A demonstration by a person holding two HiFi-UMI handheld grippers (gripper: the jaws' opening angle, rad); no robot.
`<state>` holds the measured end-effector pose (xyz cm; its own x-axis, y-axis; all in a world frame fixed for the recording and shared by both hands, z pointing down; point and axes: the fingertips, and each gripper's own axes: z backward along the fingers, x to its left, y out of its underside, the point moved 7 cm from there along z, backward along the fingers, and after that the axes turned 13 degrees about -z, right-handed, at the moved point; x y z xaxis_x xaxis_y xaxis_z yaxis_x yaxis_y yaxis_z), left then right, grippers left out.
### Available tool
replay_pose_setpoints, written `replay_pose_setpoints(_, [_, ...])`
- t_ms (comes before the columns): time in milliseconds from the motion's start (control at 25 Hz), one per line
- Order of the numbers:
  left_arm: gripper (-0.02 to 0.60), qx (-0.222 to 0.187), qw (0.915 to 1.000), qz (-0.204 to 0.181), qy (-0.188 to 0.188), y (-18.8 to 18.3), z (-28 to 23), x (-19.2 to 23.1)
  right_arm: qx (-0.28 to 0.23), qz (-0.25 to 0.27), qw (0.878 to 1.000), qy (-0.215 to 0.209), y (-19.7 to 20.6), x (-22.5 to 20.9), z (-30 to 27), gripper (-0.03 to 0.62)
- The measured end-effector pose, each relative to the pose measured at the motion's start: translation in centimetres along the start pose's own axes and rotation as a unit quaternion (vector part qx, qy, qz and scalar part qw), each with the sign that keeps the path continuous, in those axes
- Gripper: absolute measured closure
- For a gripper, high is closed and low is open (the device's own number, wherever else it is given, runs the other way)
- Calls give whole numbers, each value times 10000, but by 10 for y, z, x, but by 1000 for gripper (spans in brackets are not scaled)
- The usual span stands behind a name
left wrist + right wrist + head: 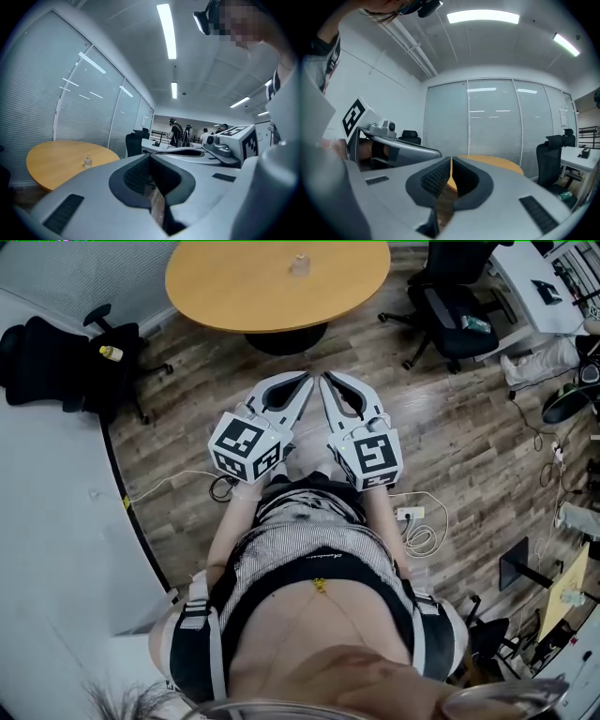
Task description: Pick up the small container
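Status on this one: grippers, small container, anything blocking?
Left gripper shut, empty; right gripper shut, empty. Small container untouched on round table, well ahead. Only wood floor between.

Left gripper (305, 382), right gripper (327, 382) closed, empty, seemingly touching.

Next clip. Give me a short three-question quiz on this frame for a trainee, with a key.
1. True or false: the right claw grips the small container.
2. Where does the small container stand? A) on the floor B) on the round table C) on a chair seat
3. In one word: do the jaws of the left claw stand apart or together?
Key: 1 false; both claws are empty and held over the floor, short of the table. 2 B. 3 together.
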<state>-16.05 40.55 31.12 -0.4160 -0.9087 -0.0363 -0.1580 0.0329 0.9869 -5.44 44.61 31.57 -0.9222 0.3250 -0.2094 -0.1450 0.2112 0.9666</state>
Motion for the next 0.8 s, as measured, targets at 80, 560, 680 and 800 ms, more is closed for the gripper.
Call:
replay_pose_setpoints(80, [563, 6, 10000, 15, -32, 0, -5, -3, 26, 3, 10000, -53, 0, -5, 2, 566])
replay_pose_setpoints(560, [563, 63, 9992, 244, -298, 11, -18, -8, 159, -62, 9994, -305, 6, -27, -2, 566])
replay_pose_setpoints(680, [563, 111, 9990, 285, -325, 16, -20, 3, 198, -74, 9993, -314, 7, -30, -11, 566])
replay_pose_setpoints(800, [563, 104, 9992, 287, -266, 18, -27, 18, 229, -76, 9993, -301, 7, -33, -23, 566])
